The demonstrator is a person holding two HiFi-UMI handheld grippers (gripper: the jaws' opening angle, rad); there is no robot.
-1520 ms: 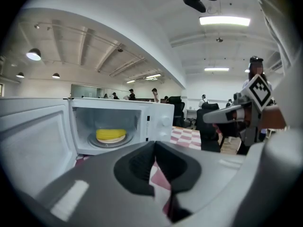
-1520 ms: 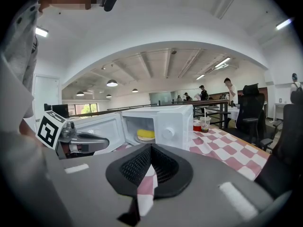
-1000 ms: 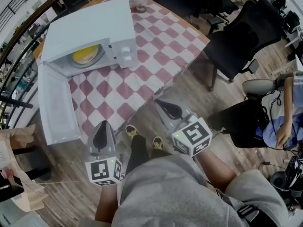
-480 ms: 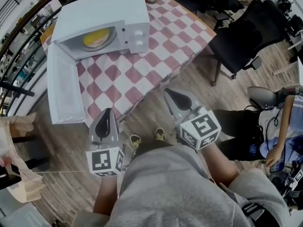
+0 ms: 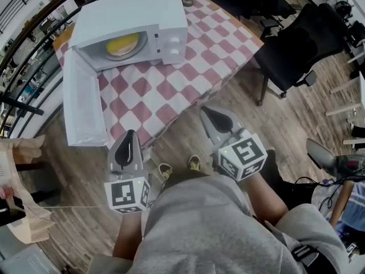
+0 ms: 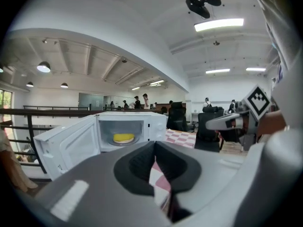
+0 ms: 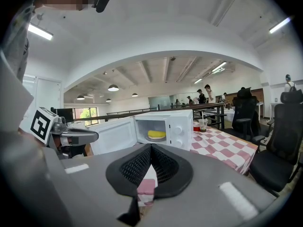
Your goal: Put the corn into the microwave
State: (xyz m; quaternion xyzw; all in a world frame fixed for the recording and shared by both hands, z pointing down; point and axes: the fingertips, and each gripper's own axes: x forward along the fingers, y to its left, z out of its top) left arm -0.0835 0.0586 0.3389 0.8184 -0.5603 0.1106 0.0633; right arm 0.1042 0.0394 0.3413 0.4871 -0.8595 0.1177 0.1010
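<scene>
Both tongs closed and empty; corn inside the open microwave.

The left tongs (image 5: 130,135) and right tongs (image 5: 206,111) hang side by side just off the near edge of the checked desk (image 5: 171,90), pads pressed together with nothing between them. Ahead and well apart stands the white microwave (image 5: 148,10), its door (image 5: 82,104) swung open toward the left tongs. The yellow corn (image 5: 122,43) lies inside. Each marker cube (image 5: 125,194) bears a black-and-white square pattern.
</scene>
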